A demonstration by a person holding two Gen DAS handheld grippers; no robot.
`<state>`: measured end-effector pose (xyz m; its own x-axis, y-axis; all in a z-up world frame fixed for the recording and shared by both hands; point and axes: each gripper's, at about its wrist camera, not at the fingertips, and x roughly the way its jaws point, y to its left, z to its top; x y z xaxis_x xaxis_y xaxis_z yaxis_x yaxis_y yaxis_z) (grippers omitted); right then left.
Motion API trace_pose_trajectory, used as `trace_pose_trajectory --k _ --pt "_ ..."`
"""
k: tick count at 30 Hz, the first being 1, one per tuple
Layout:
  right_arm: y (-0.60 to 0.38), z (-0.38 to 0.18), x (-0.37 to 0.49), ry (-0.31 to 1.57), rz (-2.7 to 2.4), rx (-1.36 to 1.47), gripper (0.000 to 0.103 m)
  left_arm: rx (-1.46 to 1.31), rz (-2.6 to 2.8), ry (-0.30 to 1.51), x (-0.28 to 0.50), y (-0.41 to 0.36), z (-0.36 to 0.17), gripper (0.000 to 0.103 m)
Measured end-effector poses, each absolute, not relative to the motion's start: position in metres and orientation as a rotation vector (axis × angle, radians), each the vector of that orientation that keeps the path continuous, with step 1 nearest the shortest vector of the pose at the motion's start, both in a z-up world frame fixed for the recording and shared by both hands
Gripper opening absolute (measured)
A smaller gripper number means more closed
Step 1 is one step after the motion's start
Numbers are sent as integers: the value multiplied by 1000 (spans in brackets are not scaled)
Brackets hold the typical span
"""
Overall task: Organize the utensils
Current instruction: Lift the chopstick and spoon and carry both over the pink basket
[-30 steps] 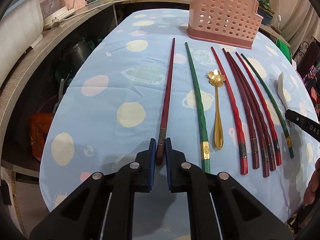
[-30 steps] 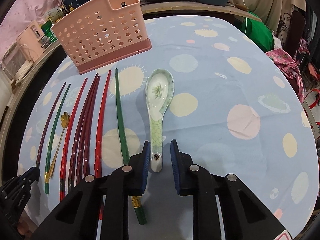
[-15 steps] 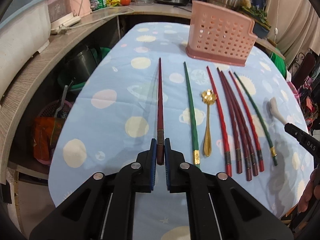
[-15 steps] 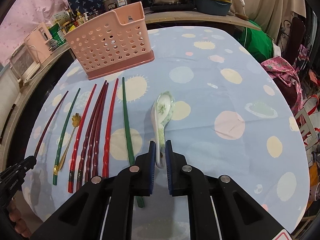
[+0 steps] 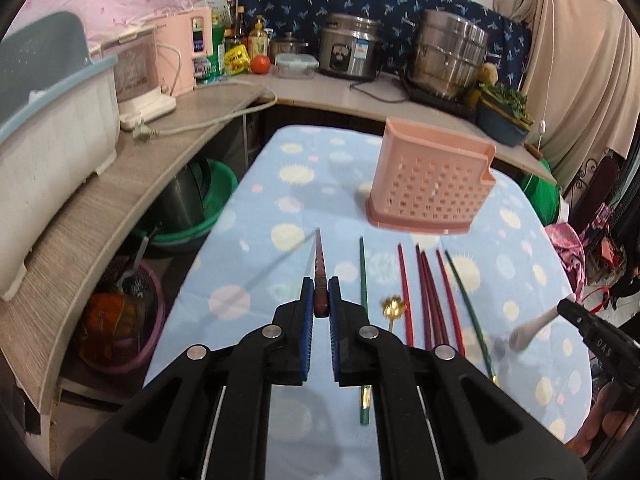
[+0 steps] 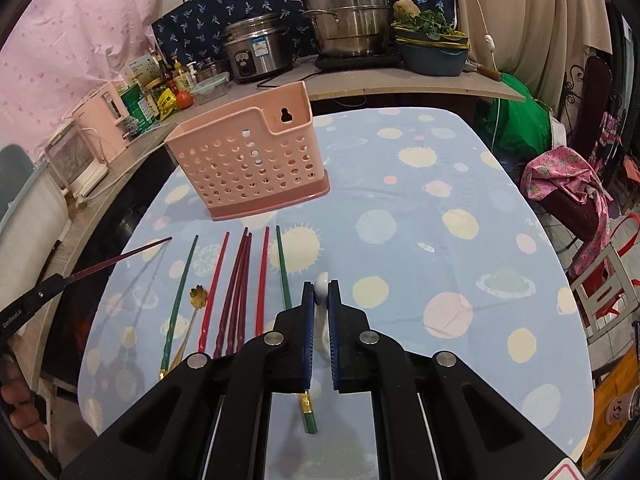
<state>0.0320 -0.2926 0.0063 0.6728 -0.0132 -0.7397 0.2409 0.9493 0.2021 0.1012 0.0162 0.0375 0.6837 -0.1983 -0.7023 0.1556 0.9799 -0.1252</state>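
Note:
My left gripper point(image 5: 320, 298) is shut on the thick end of a dark red chopstick point(image 5: 319, 256), held above the blue dotted tablecloth point(image 5: 256, 280); its tip points towards the far edge. My right gripper point(image 6: 320, 300) grips a white ceramic spoon point(image 6: 321, 282) by the handle, jaws still closing tight, pads pressing on it; the bowl is hidden behind the fingers. In the left wrist view the spoon point(image 5: 532, 328) hangs in the air. A pink perforated basket point(image 6: 248, 164) stands upright at the back. Green chopsticks point(image 6: 283, 272), several red ones point(image 6: 240, 280) and a gold flower spoon point(image 6: 197, 296) lie in a row.
A curved counter point(image 5: 132, 184) with appliances and pots runs along the left and back. Green basins point(image 5: 200, 208) and a purple basket point(image 5: 120, 320) sit below it, off the table's left edge. A chair with pink cloth point(image 6: 568, 188) stands right of the table.
Both grippers have risen. The right one shut on the spoon's handle and lifted it off the cloth. The left one raised the dark red chopstick clear of the table.

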Motion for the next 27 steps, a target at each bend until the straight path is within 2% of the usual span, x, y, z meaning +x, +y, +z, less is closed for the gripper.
trace_pose_trajectory --k 12,20,27 --pt "-314 54 75 722 -92 355 6 -76 -213 656 157 4 110 7" --pt "-332 94 126 608 -48 404 6 -130 -272 542 186 -11 176 7" --pt "-347 104 178 561 -8 472 6 -167 -309 430 213 -29 228 7"
